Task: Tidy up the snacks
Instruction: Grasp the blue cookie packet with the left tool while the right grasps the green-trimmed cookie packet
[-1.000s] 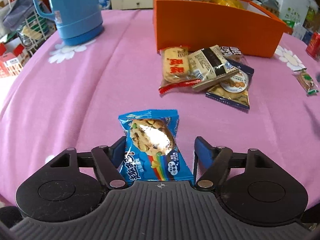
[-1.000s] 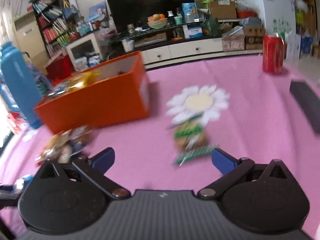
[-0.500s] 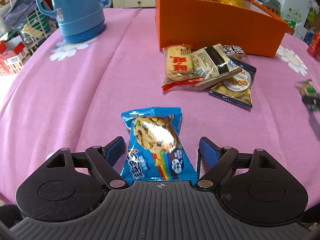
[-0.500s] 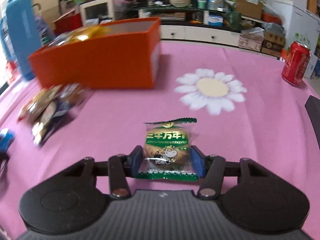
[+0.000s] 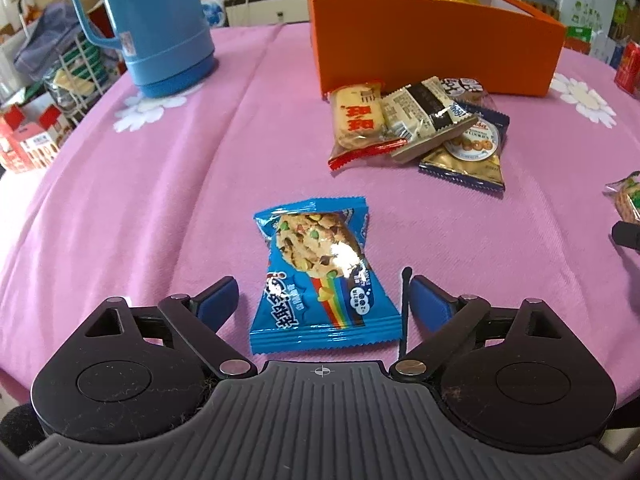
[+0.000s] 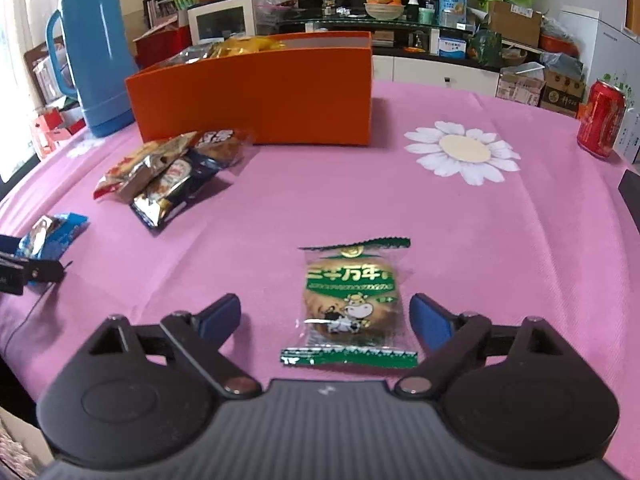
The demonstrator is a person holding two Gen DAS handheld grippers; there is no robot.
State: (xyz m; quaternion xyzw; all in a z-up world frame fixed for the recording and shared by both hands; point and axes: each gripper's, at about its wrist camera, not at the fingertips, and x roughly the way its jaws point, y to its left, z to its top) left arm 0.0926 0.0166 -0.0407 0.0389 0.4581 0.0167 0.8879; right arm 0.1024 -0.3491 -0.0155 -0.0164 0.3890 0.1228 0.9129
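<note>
Both grippers' jaws, just opened, stand apart around light, crinkly, crushable packets: left gripper (image 5: 320,300) astride the blue packet (image 5: 320,276), right gripper (image 6: 324,316) astride the green packet (image 6: 350,308); best pinched gently across the sides.

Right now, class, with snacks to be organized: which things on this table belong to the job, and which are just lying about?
Part of the job:
blue cookie packet
green cake packet
pile of snack packets
orange box

Just lying about:
blue thermos
red can
</note>
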